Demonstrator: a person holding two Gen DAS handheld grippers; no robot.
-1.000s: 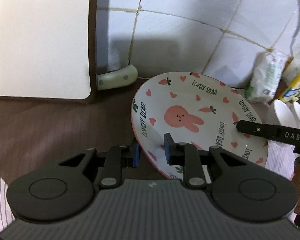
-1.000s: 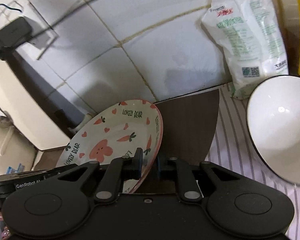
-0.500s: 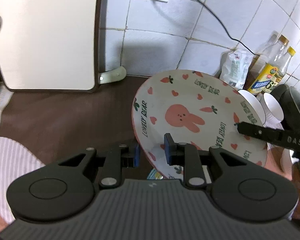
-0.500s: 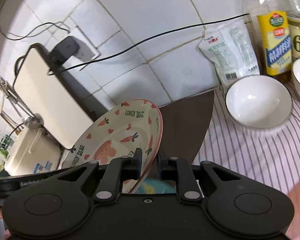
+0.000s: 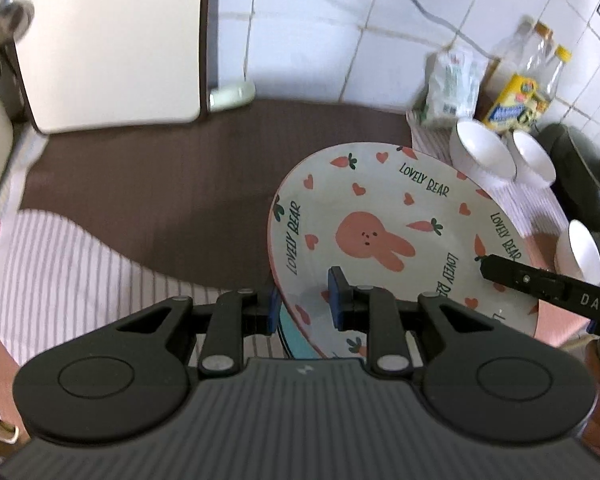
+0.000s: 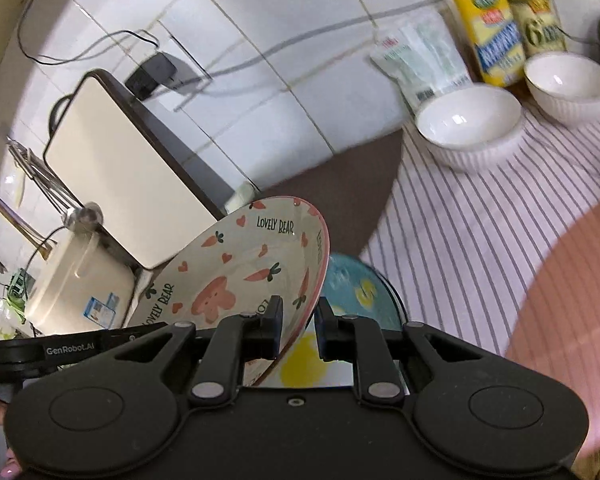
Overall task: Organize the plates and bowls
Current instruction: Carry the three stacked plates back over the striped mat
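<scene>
Both grippers are clamped on the same plate (image 5: pixel 380 236), the white one printed with a pink rabbit, carrots, hearts and the words LOVELY BEAR. The left gripper (image 5: pixel 304 304) pinches its near-left rim, 1 blue pad on the face and the other behind the edge. The right gripper (image 6: pixel 298 326) bites the opposite rim, 1 finger on the printed face and 1 behind. From the left camera that right gripper shows as a black bar reaching onto the plate's far right rim. The plate sits tilted between them, clear of the counter.

Just below the right gripper's fingers lies a teal plate (image 6: pixel 352 288) with a yellow figure on it; from the left camera only a teal sliver of it peeks out under the held plate's near edge.

Ahead and to the right of the right gripper, 2 white bowls (image 6: pixel 468 124) stand side by side on a striped cloth (image 6: pixel 460 240), with a white pouch (image 6: pixel 420 60) and yellow-labelled bottles (image 6: pixel 496 32) behind them against the tiled wall (image 6: pixel 280 20). The left camera catches 1 more white bowl (image 5: pixel 582 254) off to the right, beside a dark pot. Ahead and left of both grippers stands a cream appliance (image 5: pixel 108 40) on the brown mat (image 5: pixel 172 184).
</scene>
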